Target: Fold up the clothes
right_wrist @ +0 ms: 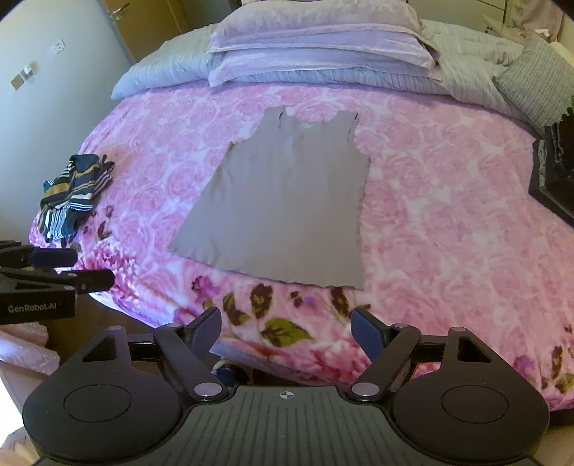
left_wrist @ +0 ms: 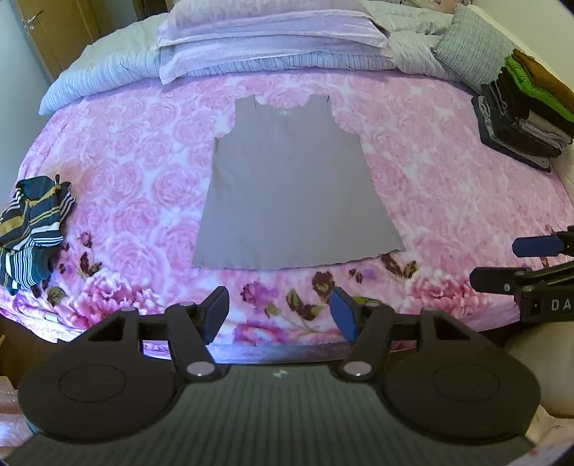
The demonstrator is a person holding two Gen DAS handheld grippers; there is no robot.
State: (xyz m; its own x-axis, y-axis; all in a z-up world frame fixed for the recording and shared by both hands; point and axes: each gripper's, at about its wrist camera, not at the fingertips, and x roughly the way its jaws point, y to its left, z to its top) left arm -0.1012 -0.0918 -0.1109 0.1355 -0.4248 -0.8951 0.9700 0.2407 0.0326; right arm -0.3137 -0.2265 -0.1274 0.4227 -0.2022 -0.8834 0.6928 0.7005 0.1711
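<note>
A grey sleeveless top [left_wrist: 290, 186] [right_wrist: 283, 200] lies spread flat on the pink floral bedspread [left_wrist: 448, 193] [right_wrist: 448, 215], neck toward the pillows and hem toward me. My left gripper [left_wrist: 280, 308] hangs above the bed's near edge, short of the hem, open with nothing between its fingers. My right gripper [right_wrist: 287, 326] is likewise open and empty over the near edge, below the hem's right part. Each gripper shows at the edge of the other's view: the right gripper [left_wrist: 497, 261] and the left gripper [right_wrist: 93, 267].
A crumpled striped garment [left_wrist: 32, 229] [right_wrist: 75, 190] sits at the bed's left edge. A stack of folded clothes [left_wrist: 520, 118] [right_wrist: 556, 172] stands at the right edge. Lilac pillows [left_wrist: 269, 36] and a grey quilt [right_wrist: 168, 68] lie at the head. A wooden door [left_wrist: 53, 28] is far left.
</note>
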